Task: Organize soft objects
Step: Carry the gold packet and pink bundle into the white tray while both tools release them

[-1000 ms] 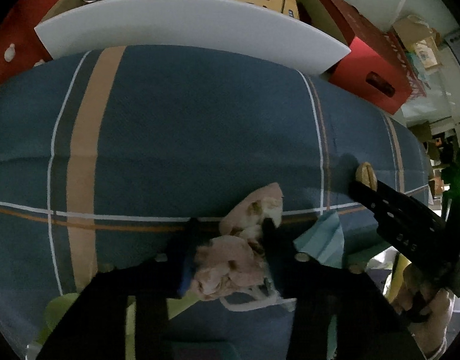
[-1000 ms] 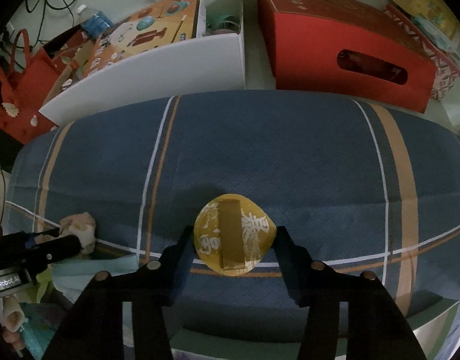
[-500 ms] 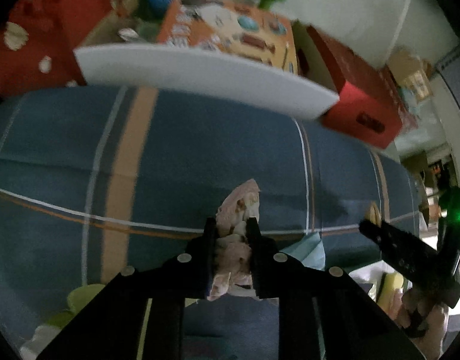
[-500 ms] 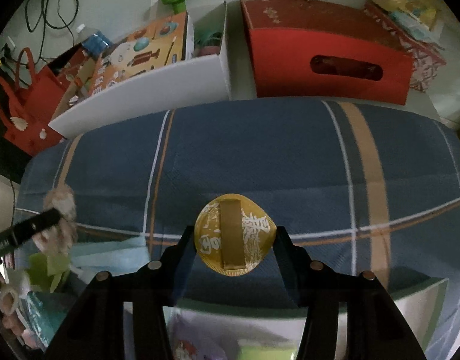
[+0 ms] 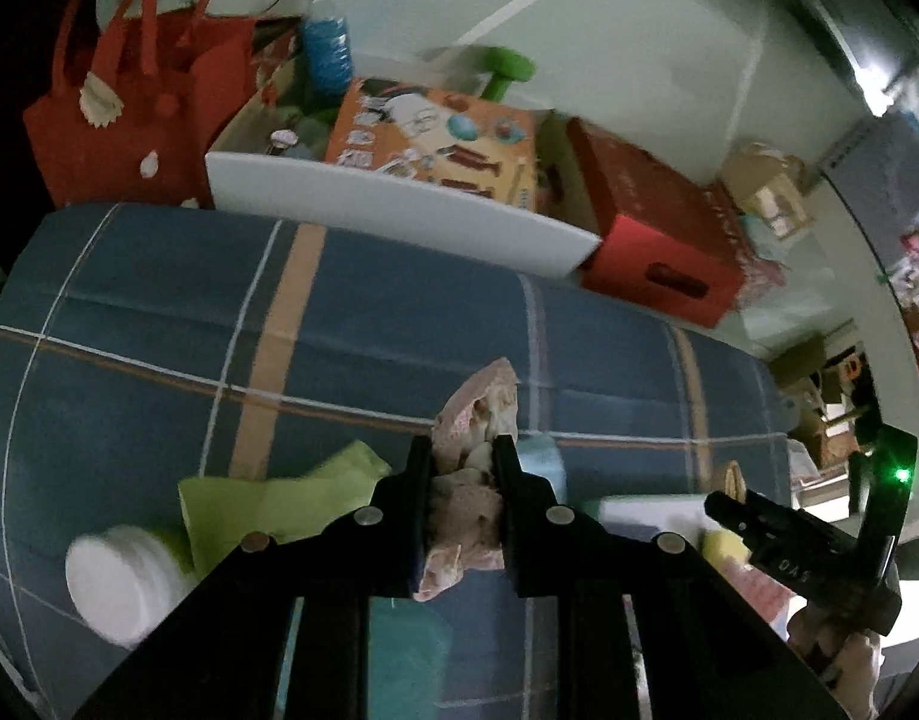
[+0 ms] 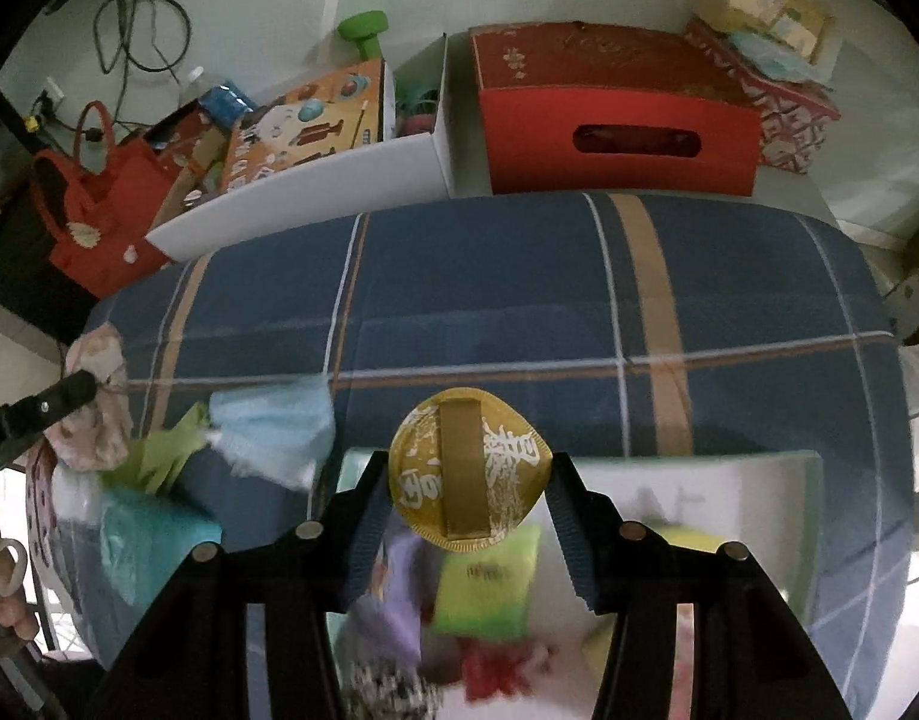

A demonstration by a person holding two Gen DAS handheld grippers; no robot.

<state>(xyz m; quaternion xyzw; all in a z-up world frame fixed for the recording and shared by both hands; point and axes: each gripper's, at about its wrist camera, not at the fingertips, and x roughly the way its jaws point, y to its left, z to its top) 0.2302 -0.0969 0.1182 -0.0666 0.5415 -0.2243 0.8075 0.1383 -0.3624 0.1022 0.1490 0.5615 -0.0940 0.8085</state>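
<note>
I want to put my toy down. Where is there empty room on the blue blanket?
The blue blanket lies bare between the white bin and the gold pouch. The near edge is crowded: green cloth, light blue cloth, white tray.

A white bin (image 6: 315, 192) stands behind the bed (image 6: 489, 300), left of the box (image 6: 615, 138).
</note>
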